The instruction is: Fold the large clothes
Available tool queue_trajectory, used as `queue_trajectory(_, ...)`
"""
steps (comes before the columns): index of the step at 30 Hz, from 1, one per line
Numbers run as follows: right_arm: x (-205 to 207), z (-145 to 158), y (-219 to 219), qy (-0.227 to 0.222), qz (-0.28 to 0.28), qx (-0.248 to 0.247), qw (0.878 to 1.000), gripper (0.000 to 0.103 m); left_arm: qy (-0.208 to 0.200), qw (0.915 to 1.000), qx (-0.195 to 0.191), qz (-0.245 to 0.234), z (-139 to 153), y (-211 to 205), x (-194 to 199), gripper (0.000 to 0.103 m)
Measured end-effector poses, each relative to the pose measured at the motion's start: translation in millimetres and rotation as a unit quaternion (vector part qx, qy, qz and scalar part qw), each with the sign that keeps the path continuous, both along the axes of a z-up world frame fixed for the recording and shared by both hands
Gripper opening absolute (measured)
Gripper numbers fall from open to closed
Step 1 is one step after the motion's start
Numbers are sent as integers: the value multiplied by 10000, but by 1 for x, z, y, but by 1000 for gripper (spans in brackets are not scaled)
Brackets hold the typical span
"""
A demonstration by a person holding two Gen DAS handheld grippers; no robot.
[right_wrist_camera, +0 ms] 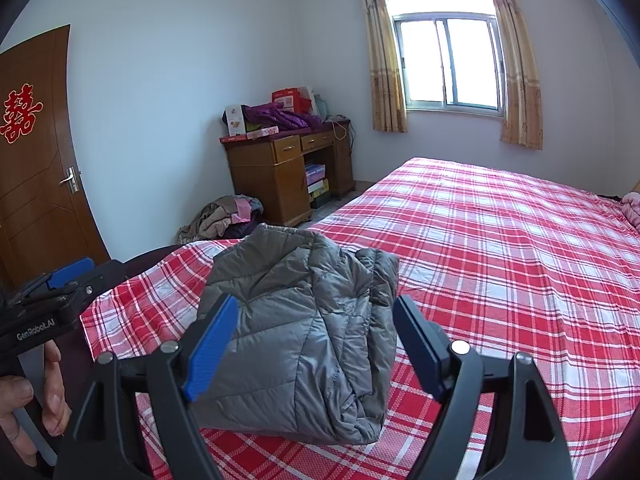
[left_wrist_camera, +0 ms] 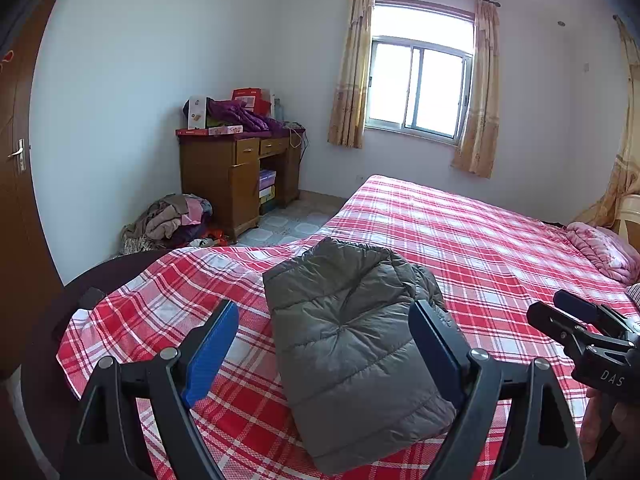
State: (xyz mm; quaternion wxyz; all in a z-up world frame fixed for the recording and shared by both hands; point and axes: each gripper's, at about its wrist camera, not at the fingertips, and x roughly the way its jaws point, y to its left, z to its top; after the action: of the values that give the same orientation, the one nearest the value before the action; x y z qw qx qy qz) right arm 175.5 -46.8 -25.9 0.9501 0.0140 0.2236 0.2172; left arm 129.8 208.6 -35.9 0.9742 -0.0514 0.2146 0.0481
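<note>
Already folded into a thick, compact bundle, a grey padded jacket lies near the corner of a bed covered in a red-and-white checked sheet, while the left gripper and right gripper hang just above it, each with its fingers spread wide and nothing between them. From here the main risk looks to be the padding itself: puffy filling tends to spring back, so the top layer could lift and the fold loosen if nobody presses it flat. A sleeve or side panel bunched along the bundle's right edge seems likely to slip out first, though the fisheye view makes it hard to tell how well that part is tucked. The slick shell could also slide on the sheet toward the bed's near edge if either gripper nudges it carelessly, or snag on a finger.
</note>
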Motion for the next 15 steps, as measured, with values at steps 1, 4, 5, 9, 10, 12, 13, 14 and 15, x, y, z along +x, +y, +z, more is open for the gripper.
queue_trajectory(1, 0, -1, 0, 1, -1, 0, 10000, 82, 1, 10000, 2, -2, 0, 0, 0, 87)
queue_trajectory(4, 0, -1, 0, 3, -5, 3, 10000, 82, 17, 10000, 19, -13, -2, 1, 1, 87)
queue_trajectory(5, 0, 0, 0, 4, -9, 2, 10000, 82, 24, 10000, 25, -13, -2, 1, 2, 87)
queue_trajectory(9, -1, -3, -1, 17, -26, 11, 10000, 82, 47, 10000, 33, 28, -4, 2, 2, 87)
queue_trajectory(10, -2, -3, -1, 17, -29, 12, 10000, 82, 55, 10000, 30, 29, -4, 2, 3, 87)
queue_trajectory(12, -2, -3, -2, 9, -32, 20, 10000, 82, 50, 10000, 37, 28, -4, 2, 2, 87)
queue_trajectory(13, -3, -3, -2, -1, -37, 28, 10000, 82, 49, 10000, 48, 36, -4, 1, 3, 87)
queue_trajectory(14, -3, -3, -2, -9, -41, 36, 10000, 82, 52, 10000, 52, 30, -4, 1, 2, 87)
queue_trajectory(15, -3, -2, -2, -18, -42, 41, 10000, 82, 47, 10000, 43, -12, -4, 1, 2, 87)
